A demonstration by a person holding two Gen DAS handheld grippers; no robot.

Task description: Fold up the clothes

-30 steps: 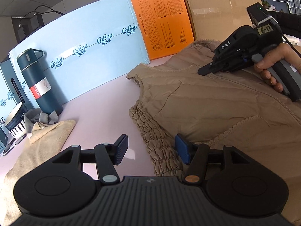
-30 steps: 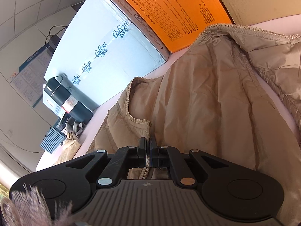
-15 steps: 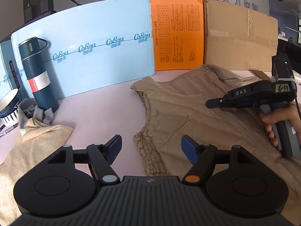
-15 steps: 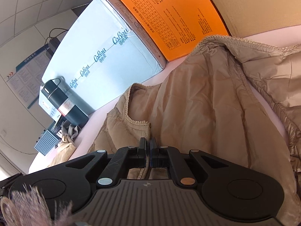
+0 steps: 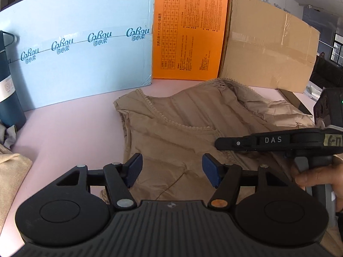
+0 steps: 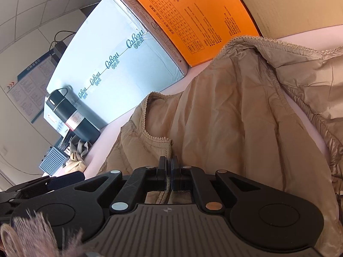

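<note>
1. Hardly begun, as far as can be judged: vest (image 5: 188,132) lies mostly open and spread on the pink table (image 5: 70,128), no clean fold visible yet. Only at the upper right of the left wrist view does one part look turned over, with loose creases.

2. Still left, by this judgement: bringing the side panels in, folding the length, smoothing.

3. Right gripper (image 6: 168,174) fully closed on the front edge of the vest, with the braided trim pinched between the two pads, seen at the lower centre of the right wrist view. In the left wrist view, appears at the middle right, held by a hand (image 5: 317,180).

4. Left gripper (image 5: 171,169) about half open, nothing between the blue pads (image 5: 134,168); jaws just closing a little after a wider opening. Hovers above the lower part of the vest at the lower centre of the frame. Whether touching the cloth, cannot tell.

5. Vest: beige, quilted and puffy, sleeveless, with a slightly shiny surface. Lace-like trim along the neckline and armhole, gathered ruffle at the edge on the right of the right wrist view. Many soft wrinkles; probably slippery and springy under a fold.

6. Place of the vest: centre and right of the left wrist view, in front of the orange box (image 5: 188,36) and the brown carton (image 5: 268,49), just beside the light blue box (image 5: 81,49).

7. Dark flask (image 6: 70,115) stands well apart at the left, near another beige cloth (image 5: 10,180).
</note>
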